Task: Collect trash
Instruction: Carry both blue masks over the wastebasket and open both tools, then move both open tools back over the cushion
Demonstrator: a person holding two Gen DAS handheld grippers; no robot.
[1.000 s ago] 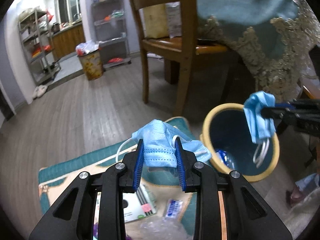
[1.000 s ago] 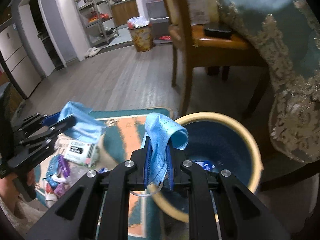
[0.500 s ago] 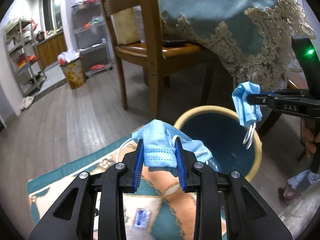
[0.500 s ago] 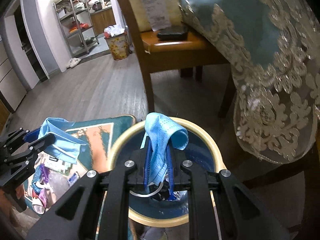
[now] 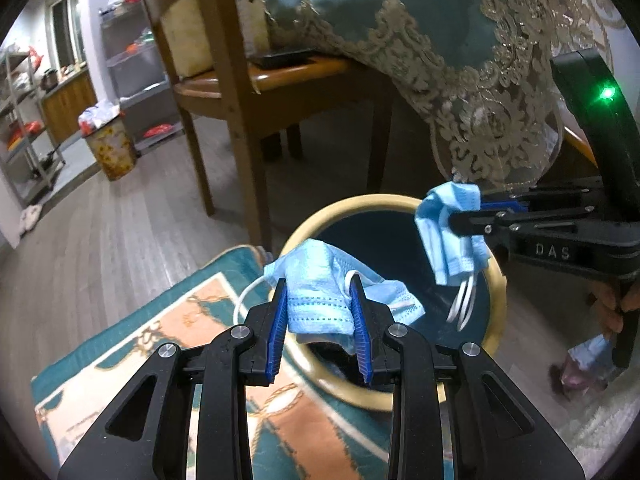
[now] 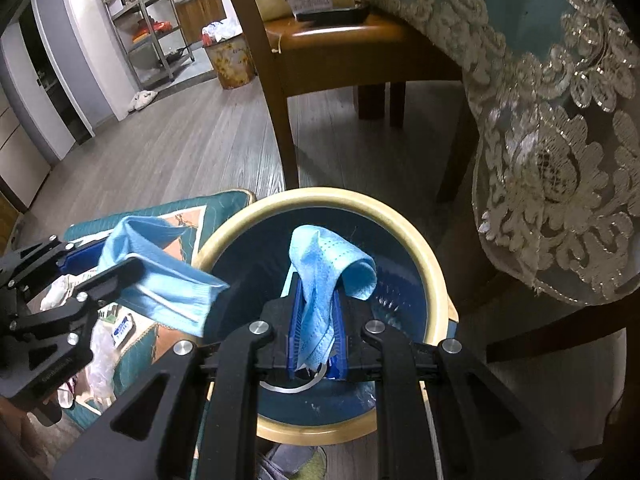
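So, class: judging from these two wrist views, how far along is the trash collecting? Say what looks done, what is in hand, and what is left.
Done: some scraps already lie at the bottom of the round dark-blue bin with a cream rim. In hand: the left gripper and the right gripper are each shut on a crumpled blue face mask, both by the bin's mouth. Left: releasing both masks, then gathering the wrappers on the patterned rug.

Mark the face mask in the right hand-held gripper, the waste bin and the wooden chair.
Face mask [image 6: 322,280], right wrist view, folded middle.
Waste bin [image 6: 434,268], right wrist view, cream rim.
Wooden chair [image 6: 344,36], right wrist view, seat.
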